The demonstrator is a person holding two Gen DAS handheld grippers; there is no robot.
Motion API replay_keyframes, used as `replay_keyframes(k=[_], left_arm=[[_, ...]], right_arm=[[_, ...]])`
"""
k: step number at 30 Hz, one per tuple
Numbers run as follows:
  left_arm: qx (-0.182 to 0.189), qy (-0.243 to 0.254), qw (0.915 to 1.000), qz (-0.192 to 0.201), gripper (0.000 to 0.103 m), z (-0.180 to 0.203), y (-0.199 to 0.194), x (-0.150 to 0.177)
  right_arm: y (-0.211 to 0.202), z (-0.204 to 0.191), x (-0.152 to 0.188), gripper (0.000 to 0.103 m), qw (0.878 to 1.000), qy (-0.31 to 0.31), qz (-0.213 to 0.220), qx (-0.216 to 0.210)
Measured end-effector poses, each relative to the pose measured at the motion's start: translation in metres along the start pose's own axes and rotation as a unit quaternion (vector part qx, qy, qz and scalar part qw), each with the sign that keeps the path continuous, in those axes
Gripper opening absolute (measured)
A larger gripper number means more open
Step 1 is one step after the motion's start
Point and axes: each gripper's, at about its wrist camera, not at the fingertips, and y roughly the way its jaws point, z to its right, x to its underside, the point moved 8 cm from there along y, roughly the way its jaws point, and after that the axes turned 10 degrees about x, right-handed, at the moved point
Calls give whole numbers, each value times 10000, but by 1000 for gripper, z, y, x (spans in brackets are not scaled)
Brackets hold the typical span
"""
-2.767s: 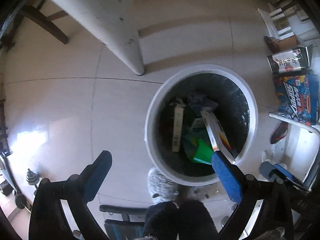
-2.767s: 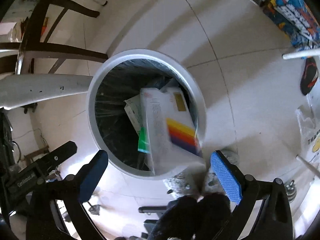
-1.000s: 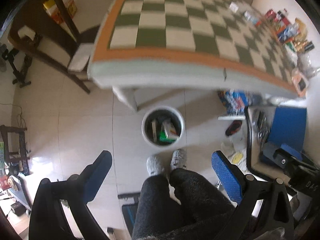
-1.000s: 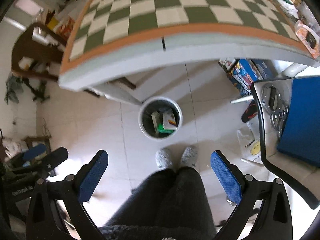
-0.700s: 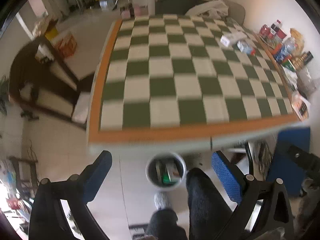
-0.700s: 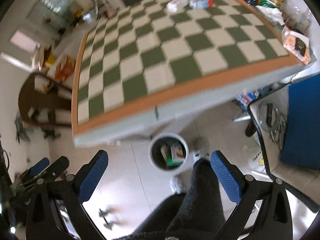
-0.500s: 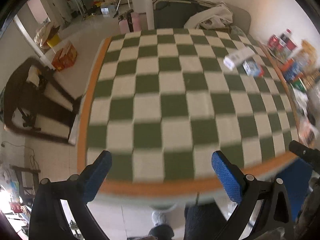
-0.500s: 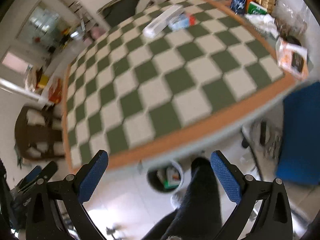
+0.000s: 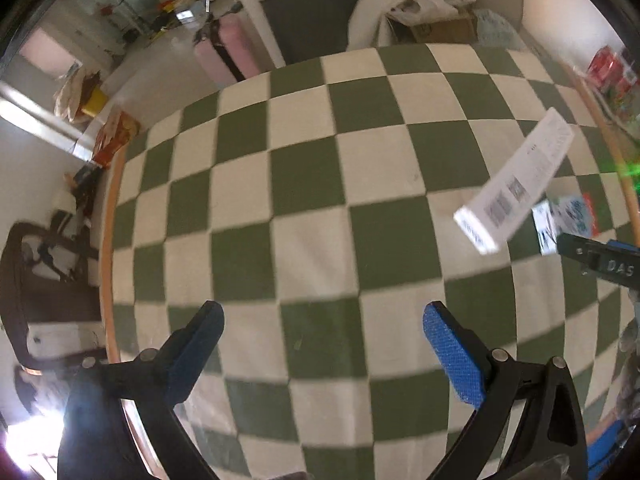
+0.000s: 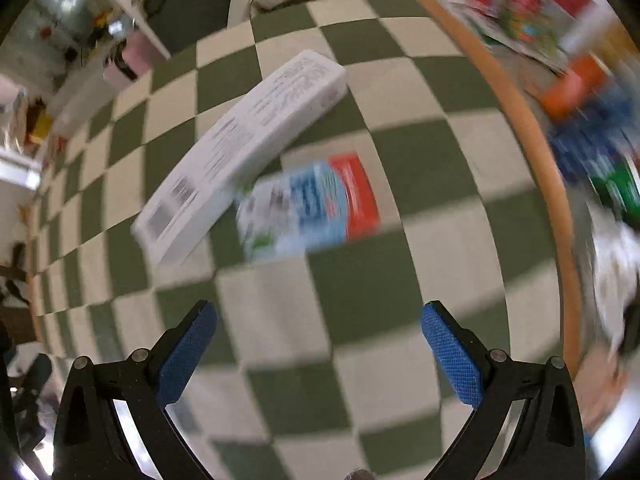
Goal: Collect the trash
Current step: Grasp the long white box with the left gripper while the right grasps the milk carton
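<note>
A long white box (image 9: 516,188) lies on the green-and-white checkered table (image 9: 304,208), with a blue, white and red packet (image 9: 564,220) beside it. In the right wrist view the white box (image 10: 240,148) and the packet (image 10: 312,212) lie straight ahead, beyond the fingers. My left gripper (image 9: 320,356) is open and empty above the table's near middle. My right gripper (image 10: 318,356) is open and empty, just short of the packet. The tip of the right gripper (image 9: 600,262) shows at the right in the left wrist view.
Snack packs and bottles (image 10: 580,92) crowd the table's right edge past its orange border (image 10: 532,148). A dark sofa with white cloth (image 9: 400,4) stands behind the table. A dark wooden chair (image 9: 44,280) stands to the left.
Both grippers have risen from the white trash bin on the floor to above the table and moved forward. The white box and packet are now close ahead of the right gripper.
</note>
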Motion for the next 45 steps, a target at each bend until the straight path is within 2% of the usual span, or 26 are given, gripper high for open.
replay_keyframes(k=[6, 7, 10, 13, 15, 20, 21, 22, 23, 24, 27, 29, 31, 33, 34, 36, 39, 42, 45], left_arm=[[68, 381, 9989, -247, 102, 26, 26, -37], [136, 509, 9983, -260, 102, 35, 27, -43], [410, 983, 9939, -282, 102, 68, 30, -59], [716, 1582, 9838, -442, 102, 112, 38, -73], [754, 1964, 9760, -567, 102, 137, 48, -81], [766, 2601, 9579, -945, 100, 184, 77, -91], [770, 2667, 9558, -967, 88, 190, 81, -92], [787, 2671, 9554, -985, 63, 193, 82, -91], [844, 2612, 9559, -1047, 52, 193, 84, -90], [919, 2493, 9579, -1091, 51, 192, 84, -88], [1056, 1993, 9683, -1077, 50, 177, 77, -79], [968, 1501, 9777, -1106, 50, 155, 75, -64], [979, 933, 9847, -1097, 50, 127, 69, -43], [987, 315, 9879, -1154, 50, 98, 64, -17], [1035, -123, 9873, -1197, 50, 79, 59, 3], [1118, -683, 9829, -1293, 50, 55, 54, 33], [1283, -1520, 9701, -1395, 50, 22, 45, 87], [1357, -1724, 9665, -1335, 50, 9, 39, 117], [1284, -1422, 9735, -1249, 51, 10, 38, 125]], right_arm=[[38, -24, -31, 101, 9992, -299, -275, -21], [40, -24, -32, 94, 9992, -292, -263, -43], [37, -7, -27, 93, 9997, -56, -220, -50], [33, 29, -10, 93, 9984, 504, -249, -46], [33, 57, 6, 93, 9950, 933, -341, -77], [38, 91, 33, 93, 9893, 1360, -528, -62], [39, 95, 36, 93, 9884, 1415, -549, -61], [41, 98, 35, 93, 9880, 1434, -568, -45], [41, 101, 36, 93, 9879, 1442, -573, -38], [42, 102, 35, 93, 9877, 1451, -574, -47], [40, 105, 32, 94, 9885, 1418, -523, -50], [38, 105, 32, 94, 9892, 1384, -474, -52], [38, 101, 35, 94, 9898, 1346, -445, -124], [37, 102, 40, 93, 9910, 1250, -436, -184], [36, 101, 41, 93, 9923, 1142, -437, -212], [34, 101, 42, 94, 9944, 934, -434, -240], [32, 100, 47, 94, 9966, 586, -493, -315], [32, 99, 54, 94, 9975, 185, -576, -355], [34, 92, 67, 93, 9973, -197, -639, -303]])
